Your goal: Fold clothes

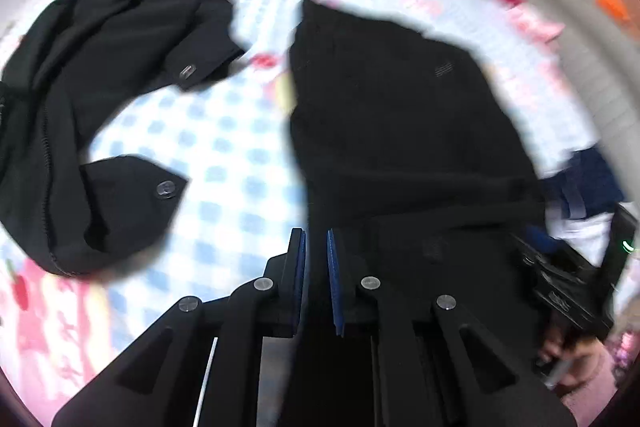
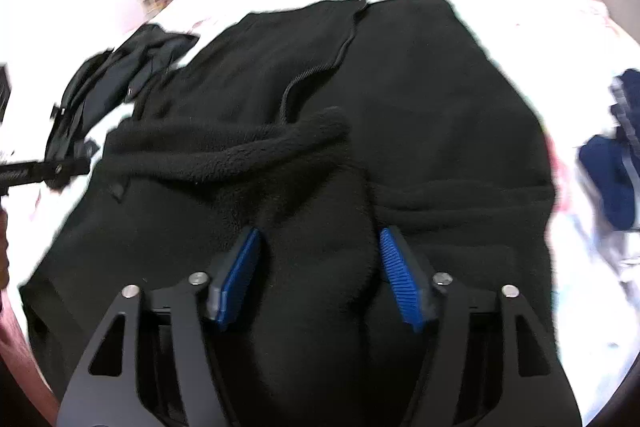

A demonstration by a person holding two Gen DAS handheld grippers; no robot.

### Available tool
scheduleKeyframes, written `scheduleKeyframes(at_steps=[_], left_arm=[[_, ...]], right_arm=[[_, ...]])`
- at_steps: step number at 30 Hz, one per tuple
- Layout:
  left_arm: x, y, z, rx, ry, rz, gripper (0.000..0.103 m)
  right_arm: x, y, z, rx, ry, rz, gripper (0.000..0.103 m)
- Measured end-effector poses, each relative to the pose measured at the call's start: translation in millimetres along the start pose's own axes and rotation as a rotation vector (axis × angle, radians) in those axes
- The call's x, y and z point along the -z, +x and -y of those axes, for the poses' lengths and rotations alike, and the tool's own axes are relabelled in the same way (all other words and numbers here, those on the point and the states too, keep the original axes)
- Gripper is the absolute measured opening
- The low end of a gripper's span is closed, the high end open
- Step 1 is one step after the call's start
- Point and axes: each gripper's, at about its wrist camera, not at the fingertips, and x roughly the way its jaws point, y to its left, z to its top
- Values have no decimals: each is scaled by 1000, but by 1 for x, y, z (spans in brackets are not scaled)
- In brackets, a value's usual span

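Note:
A black fleece jacket [image 2: 440, 99] lies spread on the bed, zipper side up, with one sleeve [image 2: 240, 151] folded across its front. My right gripper [image 2: 320, 259] is open, its blue pads either side of a fleece fold, apparently the sleeve, low over the jacket. In the left wrist view the same jacket [image 1: 392, 115] fills the right half. My left gripper [image 1: 316, 255] sits at the jacket's left edge with its jaws nearly closed; whether fabric is between the pads is unclear. The right gripper shows at the right edge of the left wrist view [image 1: 568, 291].
A second black garment with snap buttons [image 1: 80, 99] lies crumpled to the left; it also shows in the right wrist view [image 2: 120, 75]. A navy garment [image 2: 616, 167] lies at the right. The bed sheet [image 1: 224, 147] is blue-checked with pink prints. Furniture and a door stand behind.

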Motion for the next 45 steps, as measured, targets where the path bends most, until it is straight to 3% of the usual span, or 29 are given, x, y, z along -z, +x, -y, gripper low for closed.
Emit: scheduleKeyframes(at_steps=[3,5,7,9,11,14,16,18,20,24,27,28,31,33,35,37,39,40,42,43,45], left_arm=[[10,-7,31,107,86,40,17],[12,8,49,161,134,12,27],[9,31,61,141,180,-17,27],[10,67,68,33,206,-63,27],[16,82,50,49,134,-88,18],[14,56,33,78,36,-39,19],[15,39,33,71,49,13,28],[11,50,41,132,87,2,31],[5,60,50,168,127,-15,31],[-8,105,60,55,149,-48,28],[-1,130,44,105,84,-53,26],[0,132,45,95,91,-51,26],[0,132,50,75,101,-51,26],[-2,128,48,85,79,-56,26],[-2,100,52,93,81,-29,27],[11,67,64,102,135,21,29],[27,48,64,139,143,37,31],[35,39,64,157,147,45,32],[51,36,55,113,143,7,32],[56,44,52,51,132,-22,32],[66,50,38,-35,73,-54,34]], right_arm=[[-12,-33,3,-21,74,120,62],[-21,-26,1,-24,59,87,63],[-23,-1,-2,8,18,23,63],[-19,25,1,9,14,-23,64],[-15,35,20,-53,104,-33,65],[-21,19,22,-40,128,-32,62],[-26,1,20,1,120,2,64],[-34,-12,20,-10,129,52,65],[-41,1,16,-26,106,12,65],[-40,47,17,-26,88,-71,66],[-33,58,35,-91,177,-59,67],[-32,59,29,-61,151,-53,67],[-31,62,19,14,89,-48,68],[-33,63,21,0,103,-58,69],[-37,56,22,-30,113,-61,68],[-39,34,24,-26,123,-58,67],[-32,-3,20,22,121,-9,67],[-23,-21,15,6,102,14,67],[-5,-44,3,-11,62,27,68],[3,-48,-3,-9,43,15,68],[24,-41,-2,51,35,-35,67]])
